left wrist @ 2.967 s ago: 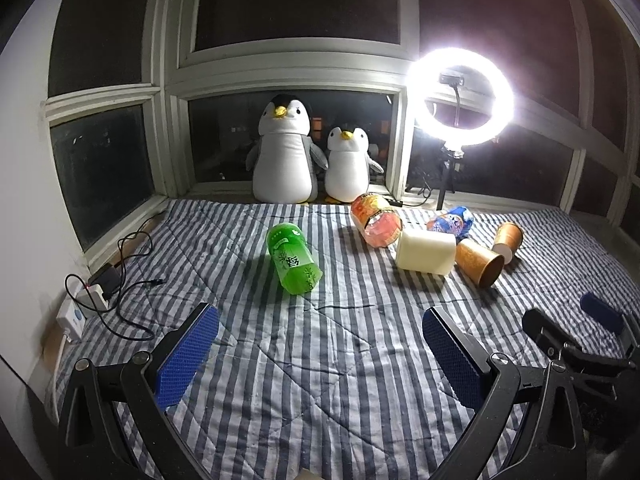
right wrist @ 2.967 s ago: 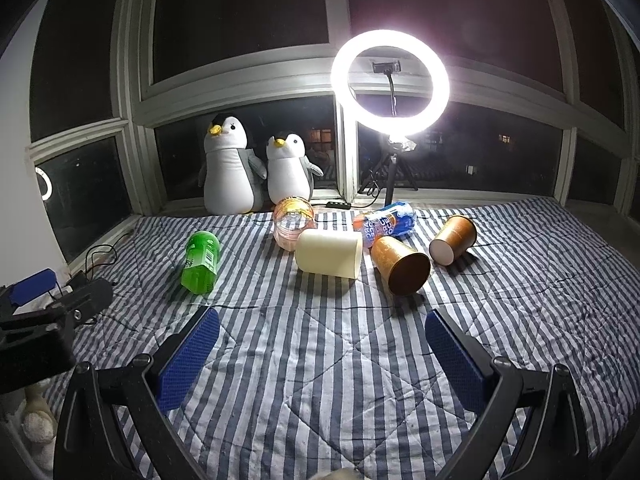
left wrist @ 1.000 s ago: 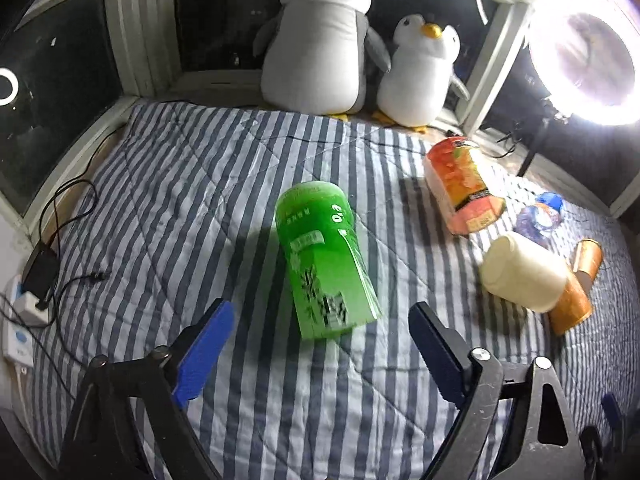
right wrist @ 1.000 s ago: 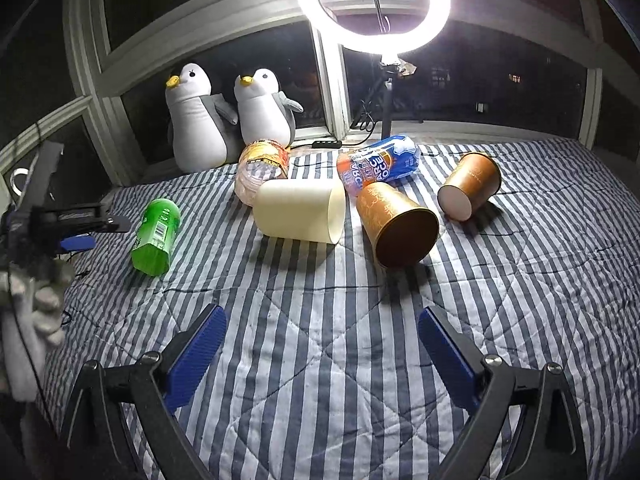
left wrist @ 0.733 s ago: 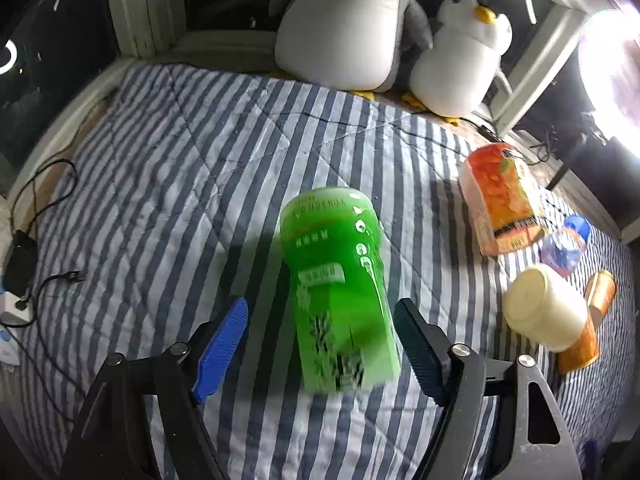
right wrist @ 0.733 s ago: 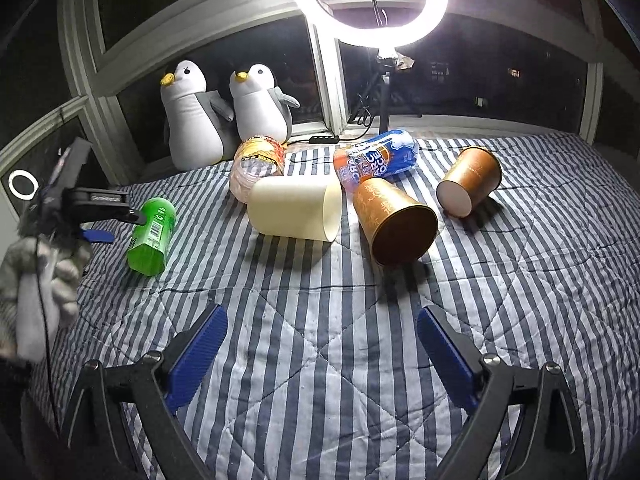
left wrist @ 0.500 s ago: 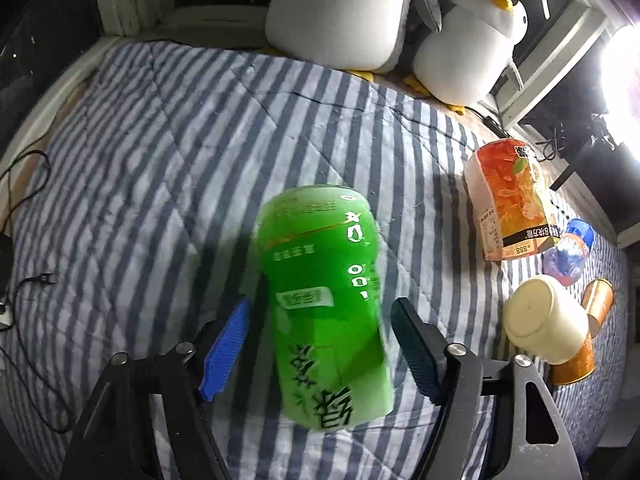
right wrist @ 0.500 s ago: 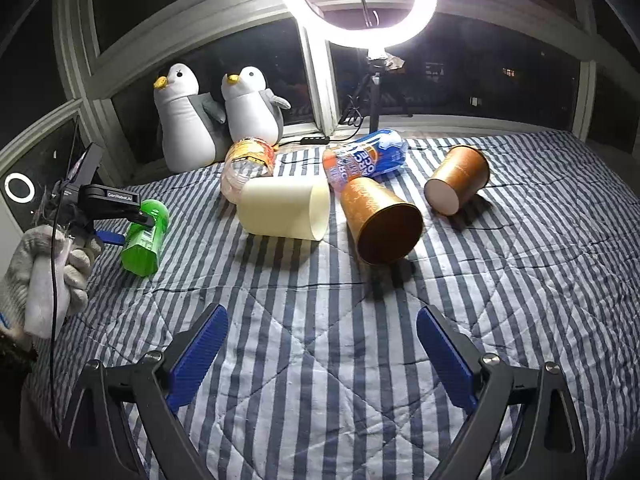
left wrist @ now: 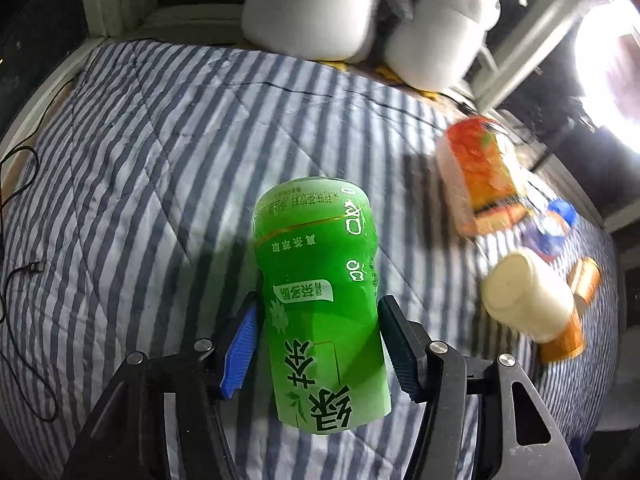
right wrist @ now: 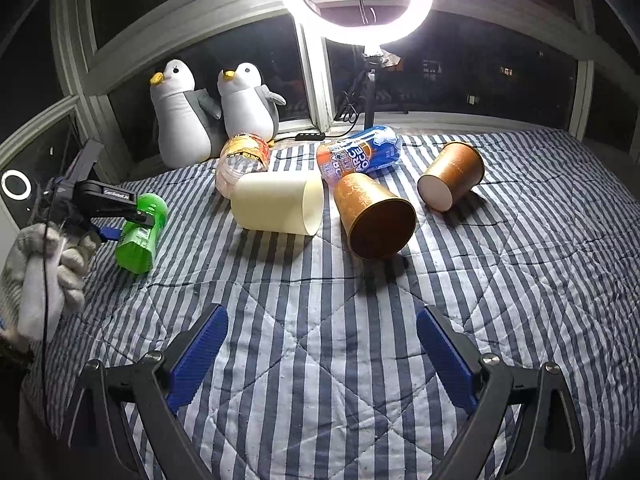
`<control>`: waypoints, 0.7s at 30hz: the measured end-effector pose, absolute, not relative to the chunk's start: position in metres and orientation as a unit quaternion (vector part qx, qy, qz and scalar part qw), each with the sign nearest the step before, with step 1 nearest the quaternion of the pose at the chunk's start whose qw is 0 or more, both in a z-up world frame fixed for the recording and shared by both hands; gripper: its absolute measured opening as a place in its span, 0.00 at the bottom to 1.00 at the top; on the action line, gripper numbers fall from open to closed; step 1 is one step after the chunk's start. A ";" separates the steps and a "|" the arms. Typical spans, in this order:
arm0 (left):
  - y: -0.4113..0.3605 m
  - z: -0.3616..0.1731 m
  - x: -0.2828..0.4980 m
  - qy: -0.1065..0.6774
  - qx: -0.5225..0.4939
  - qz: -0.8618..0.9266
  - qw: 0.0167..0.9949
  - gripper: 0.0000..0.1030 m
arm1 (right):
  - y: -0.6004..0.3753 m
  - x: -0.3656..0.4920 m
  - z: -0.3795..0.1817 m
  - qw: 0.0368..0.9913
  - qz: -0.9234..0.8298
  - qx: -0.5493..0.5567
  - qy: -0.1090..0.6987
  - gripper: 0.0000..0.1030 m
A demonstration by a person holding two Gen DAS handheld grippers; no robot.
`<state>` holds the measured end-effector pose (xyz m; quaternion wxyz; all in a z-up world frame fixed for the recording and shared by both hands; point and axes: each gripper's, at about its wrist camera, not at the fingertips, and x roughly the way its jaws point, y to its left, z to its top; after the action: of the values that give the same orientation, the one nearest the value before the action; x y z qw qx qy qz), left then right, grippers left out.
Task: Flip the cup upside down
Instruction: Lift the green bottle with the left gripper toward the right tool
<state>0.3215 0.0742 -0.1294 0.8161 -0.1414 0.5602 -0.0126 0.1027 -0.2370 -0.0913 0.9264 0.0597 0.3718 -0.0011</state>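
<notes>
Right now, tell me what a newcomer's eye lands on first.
The green cup fills the left wrist view, lying on the striped quilt between the left gripper jaws. The ring light glares at the window, with two penguins below to its left.

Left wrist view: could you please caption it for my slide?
Left gripper closes around a green cup lying on the striped quilt.

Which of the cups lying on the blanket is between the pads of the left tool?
The green cup; the cream cup and two brown cups lie apart, ungripped.
</notes>
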 end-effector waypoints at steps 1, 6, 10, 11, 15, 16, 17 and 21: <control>0.073 -0.126 0.315 0.559 -0.139 -0.017 0.817 0.60 | -0.236 0.103 -0.090 0.927 -0.002 0.057 0.371 0.90; 0.037 -0.110 0.269 0.546 -0.110 -0.060 0.828 0.60 | -0.231 0.102 -0.085 0.929 -0.002 0.048 0.366 0.89; 0.004 -0.108 0.233 0.544 -0.095 -0.093 0.828 0.60 | -0.228 0.101 -0.084 0.930 -0.001 0.043 0.366 0.89; -0.003 -0.109 0.225 0.546 -0.097 -0.100 0.826 0.60 | -0.227 0.100 -0.084 0.929 -0.001 0.041 0.367 0.89; -0.026 -0.115 0.198 0.555 -0.107 -0.123 0.816 0.60 | -0.228 0.099 -0.085 0.928 0.000 0.042 0.371 0.89; -0.032 -0.117 0.193 0.556 -0.109 -0.126 0.814 0.60 | -0.228 0.100 -0.086 0.927 0.002 0.045 0.373 0.89; -0.036 -0.119 0.189 0.558 -0.111 -0.128 0.813 0.60 | -0.229 0.100 -0.086 0.926 0.002 0.046 0.374 0.89; -0.050 -0.128 0.183 0.565 -0.122 -0.130 0.806 0.60 | -0.232 0.103 -0.090 0.920 0.011 0.063 0.387 0.89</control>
<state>0.1826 -0.0499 -0.1283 0.8058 -0.1220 0.5647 -0.1302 0.1030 -0.2321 -0.0898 0.9199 0.0625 0.3871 0.0115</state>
